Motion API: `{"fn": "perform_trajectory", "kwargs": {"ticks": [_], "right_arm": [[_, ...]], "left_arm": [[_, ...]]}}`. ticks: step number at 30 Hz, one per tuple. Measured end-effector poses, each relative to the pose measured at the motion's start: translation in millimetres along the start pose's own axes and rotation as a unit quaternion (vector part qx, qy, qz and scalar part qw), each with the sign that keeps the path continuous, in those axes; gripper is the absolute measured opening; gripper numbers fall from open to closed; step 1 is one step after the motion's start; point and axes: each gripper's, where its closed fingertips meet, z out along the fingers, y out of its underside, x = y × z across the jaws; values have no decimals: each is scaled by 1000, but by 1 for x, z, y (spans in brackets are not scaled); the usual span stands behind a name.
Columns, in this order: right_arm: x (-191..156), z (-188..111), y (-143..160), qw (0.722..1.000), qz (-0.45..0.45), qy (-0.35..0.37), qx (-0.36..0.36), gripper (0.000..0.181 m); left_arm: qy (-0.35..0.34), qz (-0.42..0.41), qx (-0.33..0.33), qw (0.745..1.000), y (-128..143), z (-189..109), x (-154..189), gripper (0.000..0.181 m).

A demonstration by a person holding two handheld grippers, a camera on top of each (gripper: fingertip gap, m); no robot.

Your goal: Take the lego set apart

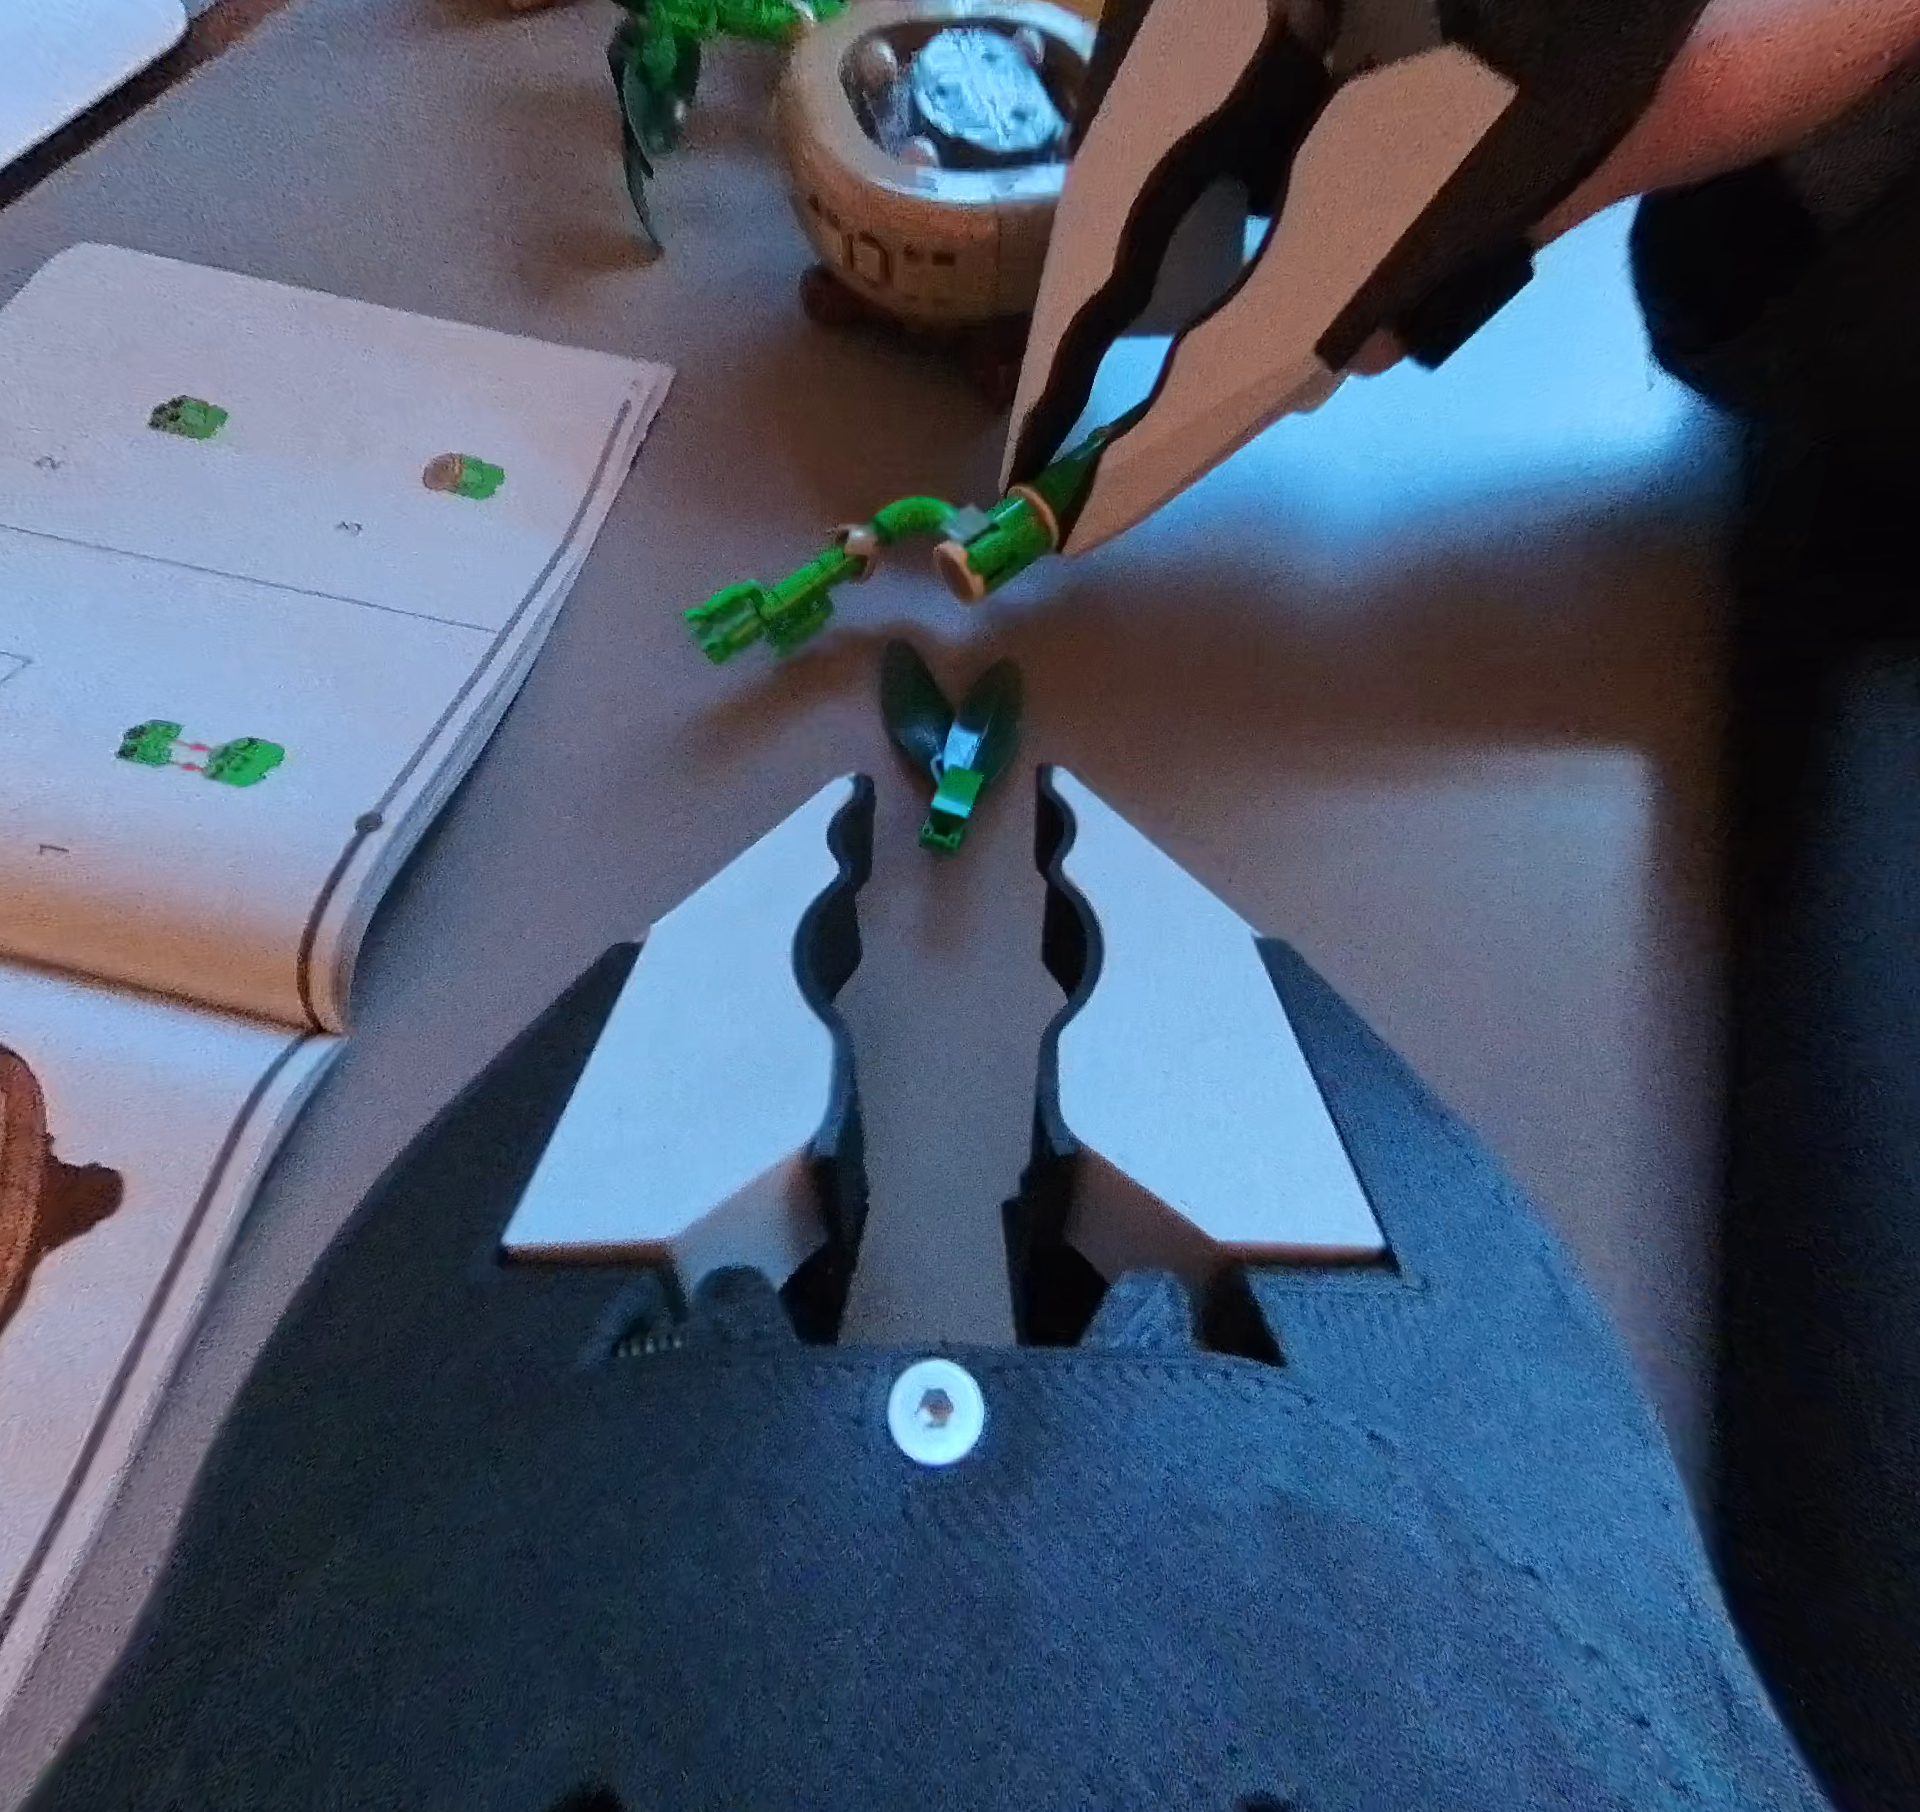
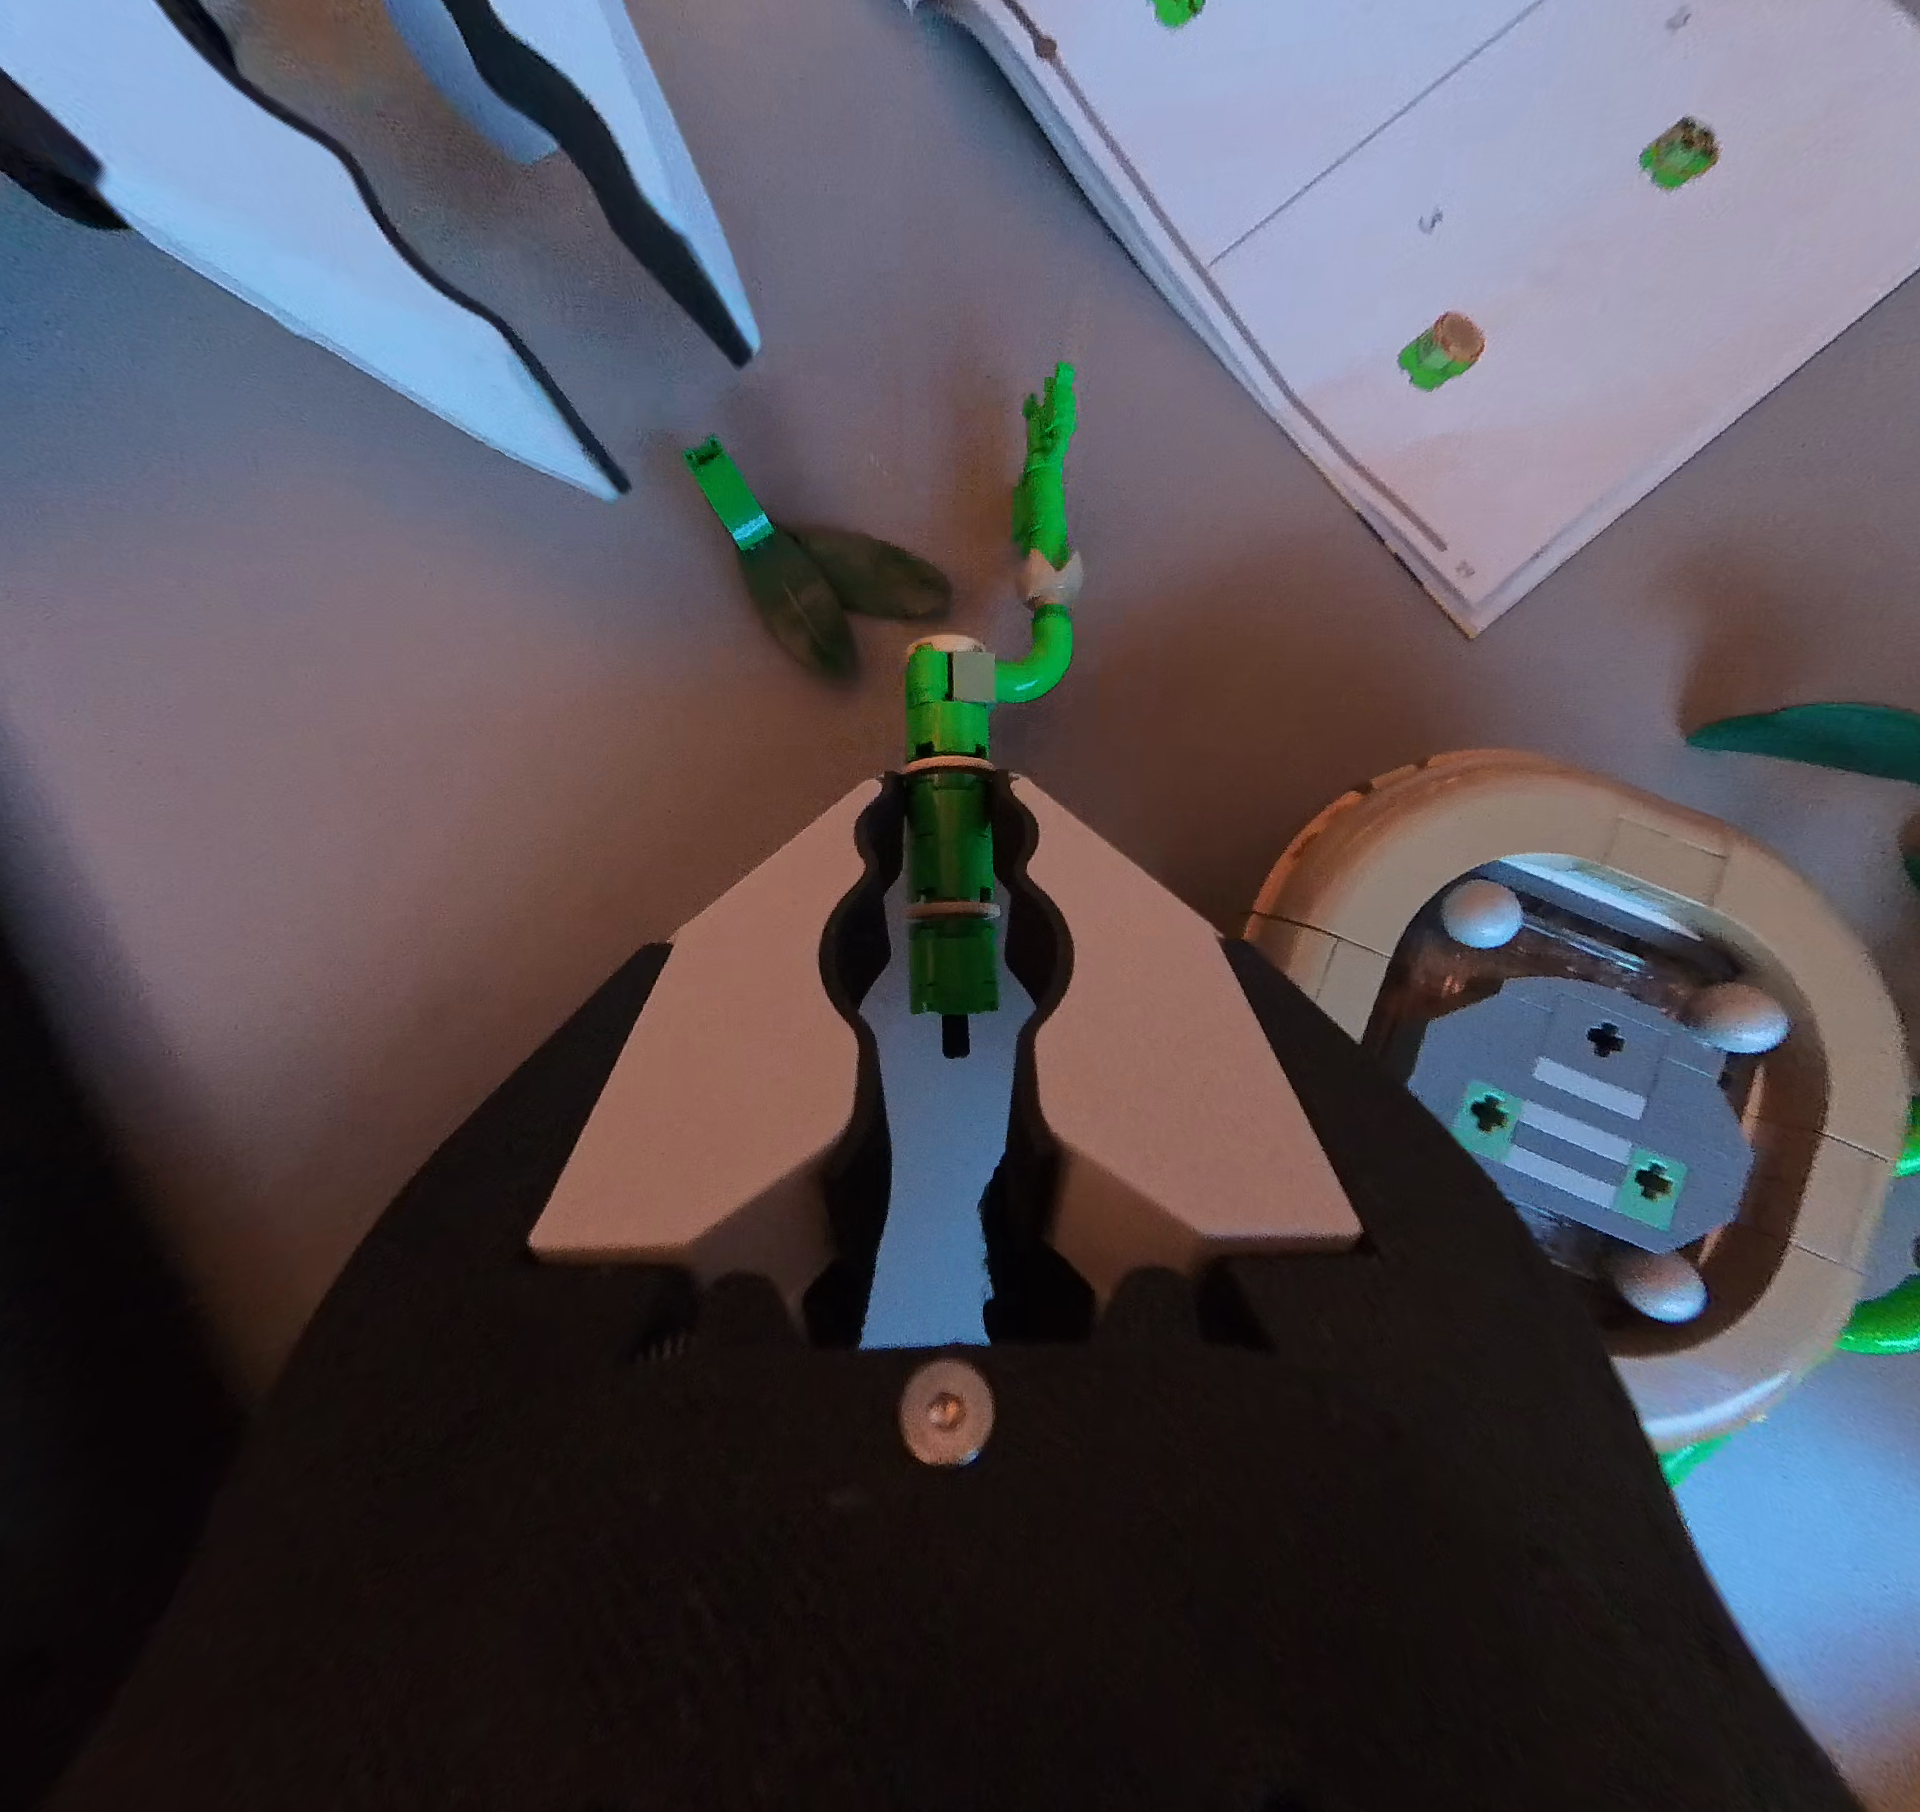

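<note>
My right gripper is shut on a bright green lego stem, which sticks out past the fingertips with a curved side branch. In the left wrist view the same right gripper holds the stem low over the table, its branch reaching left. My left gripper is open and empty, just short of a loose dark green leaf piece lying on the table. That leaf piece also shows in the right wrist view, next to the left gripper.
An open instruction booklet lies at the left of the table. A tan lego pot stands behind, with a grey plate inside. A green lego plant stands at the back. A person's arm holds the right gripper.
</note>
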Motion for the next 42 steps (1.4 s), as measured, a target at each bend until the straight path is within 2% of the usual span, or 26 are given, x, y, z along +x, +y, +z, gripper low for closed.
{"fn": "perform_trajectory", "kwargs": {"ticks": [3,7,10,12,14,16,17,19,21,23,25,27,29,33,35,42], "right_arm": [[2,5,7,1000,2,3,-18,15],[0,9,8,1000,-5,-5,-17,16],[-1,6,-1,1000,-14,1,5,29],[0,0,-14,999,-22,16,34,38],[2,-14,-34,995,-46,49,80,39],[1,-36,-61,981,-80,92,152,39],[-7,-46,-74,973,-87,87,197,39],[-27,-61,-97,956,-47,25,289,38],[-46,-67,-110,935,36,-89,341,38],[-61,-74,-120,900,104,-198,374,37],[-64,-86,-129,862,145,-255,414,29],[-61,-93,-133,837,173,-279,438,22],[-60,-97,-133,824,185,-299,445,19],[-61,-96,-132,822,190,-312,436,15],[-63,-95,-131,824,189,-314,433,6],[-62,-94,-129,820,199,-325,428,6]], "left_arm": [[-7,-7,-37,999,10,10,0,23],[-7,-2,-50,999,12,17,2,7],[-11,0,-48,999,10,14,3,6],[-12,-42,0,999,-6,4,-1,6],[2,-110,76,991,-28,-14,-6,6],[33,-177,172,968,-54,-38,-11,5],[60,-206,226,950,-69,-52,-11,5],[128,-244,329,903,-95,-83,-5,5],[170,-263,379,871,-107,-100,0,5],[178,-258,389,866,-110,-102,6,5],[196,-252,394,862,-114,-100,14,5],[214,-257,402,853,-117,-100,20,5],[218,-257,394,855,-117,-96,24,5],[220,-257,391,856,-116,-92,28,5],[223,-260,387,856,-115,-91,29,5],[217,-254,380,863,-113,-89,29,5]]}}
